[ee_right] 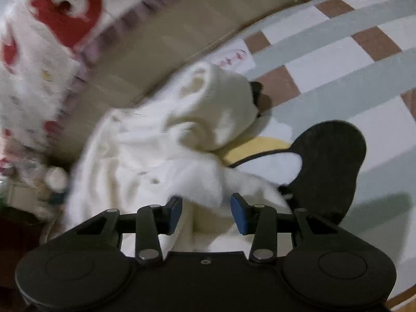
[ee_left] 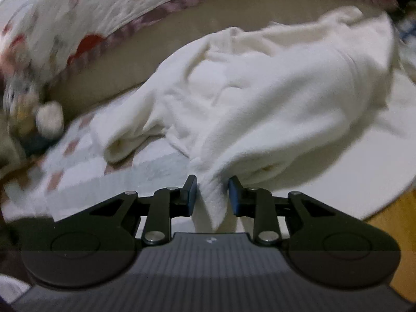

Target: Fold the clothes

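Nearest in the left wrist view, the left gripper point(ee_left: 212, 195) has a narrow tongue of the white garment point(ee_left: 260, 98) hanging between its blue pads point(ee_left: 192, 197). Gaps show on both sides of the cloth, so the jaws stand apart around it rather than clamped; it looks placed to pinch this corner for a fold.

In the right wrist view, the right gripper point(ee_right: 206, 212) also stands with its jaws apart, wider, over a fluffy fold of the same garment, and its pads press on nothing. That reads as a hand either letting go or lining up a new hold.

Beyond the fingers the garment lies crumpled on the mat point(ee_right: 325, 59), a soft, fleecy, cream-white heap with a tubular sleeve point(ee_right: 218, 104) whose open cuff faces up. It is still unfolded. The mat is flat and checked in pale grey, white and brown, with a black-and-yellow figure point(ee_right: 332, 166) printed on it.

Farthest back runs a beige padded edge, and above it a plush blanket point(ee_left: 91, 13) with red shapes.
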The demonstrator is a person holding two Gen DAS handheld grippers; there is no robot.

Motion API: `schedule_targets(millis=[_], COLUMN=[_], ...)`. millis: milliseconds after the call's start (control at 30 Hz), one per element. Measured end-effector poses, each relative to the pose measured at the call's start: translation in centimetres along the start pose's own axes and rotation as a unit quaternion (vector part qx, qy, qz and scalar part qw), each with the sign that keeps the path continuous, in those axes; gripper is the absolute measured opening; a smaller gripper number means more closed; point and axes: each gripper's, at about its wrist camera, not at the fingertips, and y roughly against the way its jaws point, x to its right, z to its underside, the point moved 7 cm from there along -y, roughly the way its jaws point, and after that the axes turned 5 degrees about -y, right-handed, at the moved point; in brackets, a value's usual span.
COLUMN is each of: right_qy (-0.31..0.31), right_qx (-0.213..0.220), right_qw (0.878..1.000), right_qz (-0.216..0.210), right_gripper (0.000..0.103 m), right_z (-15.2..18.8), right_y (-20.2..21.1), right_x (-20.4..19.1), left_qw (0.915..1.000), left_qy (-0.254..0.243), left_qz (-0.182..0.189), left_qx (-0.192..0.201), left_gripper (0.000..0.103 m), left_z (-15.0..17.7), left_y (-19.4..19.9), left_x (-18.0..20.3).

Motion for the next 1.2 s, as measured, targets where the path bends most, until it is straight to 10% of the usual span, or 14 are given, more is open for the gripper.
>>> schedule_targets(millis=[167, 400, 600, 700, 867, 1000, 1067, 1167, 1200], right_qy=[0.196, 0.402, 0.326, 0.272, 0.223, 0.236, 0.237, 0.244, 0.252], right_qx=[0.043, 0.065, 0.123, 0.161, 0.19, 0.167, 0.157, 0.14, 0.137], right_qw=[0.977, 0.893, 0.914, 0.914, 0.923, 0.942, 0.95, 0.953, 0.949], right_qz=[0.069, 0.194, 0.21, 0.255, 0.25, 0.171, 0.133, 0.115, 0.133], right_gripper=[0.048, 0.057, 0.061, 0.002, 0.001, 0.02, 0.063, 0.067, 0.067], right_z=[5.4, 9.6, 6.5, 5.0, 5.2, 6.9, 7.6, 8.3, 8.2], right_y=[1.0, -4.9, -5.7, -4.2, -1.0, -1.0, -1.4, -2.6, -3.4], right_x=[-1.2, -1.6, 0.9, 2.8, 5.1, 4.4, 3.7, 2.9, 2.9], left_qw=[0.9976, 0.9952, 0.9944, 0.9919, 0.9858, 0.9807, 0.9894, 0.9981, 0.9988], left_qy=[0.067, 0.093, 0.085, 0.087, 0.138, 0.166, 0.115, 0.035, 0.027], left_qz=[0.018, 0.02, 0.023, 0.001, 0.006, 0.047, 0.047, 0.023, 0.017], left_qx=[-0.002, -0.023, -0.059, -0.092, -0.095, -0.092, -0.075, -0.044, -0.037], left_gripper=[0.029, 0.039, 0.043, 0.055, 0.06, 0.061, 0.061, 0.055, 0.036], left_z=[0.1, 1.5, 2.7, 3.8, 4.2, 3.8, 3.3, 2.5, 2.3], left_y=[-0.7, -0.4, -0.3, -0.7, -1.1, -3.2, -3.2, -2.8, -2.8], left_x=[-1.1, -1.1, -0.3, -0.3, -1.6, -1.3, 0.1, 1.9, 2.1])
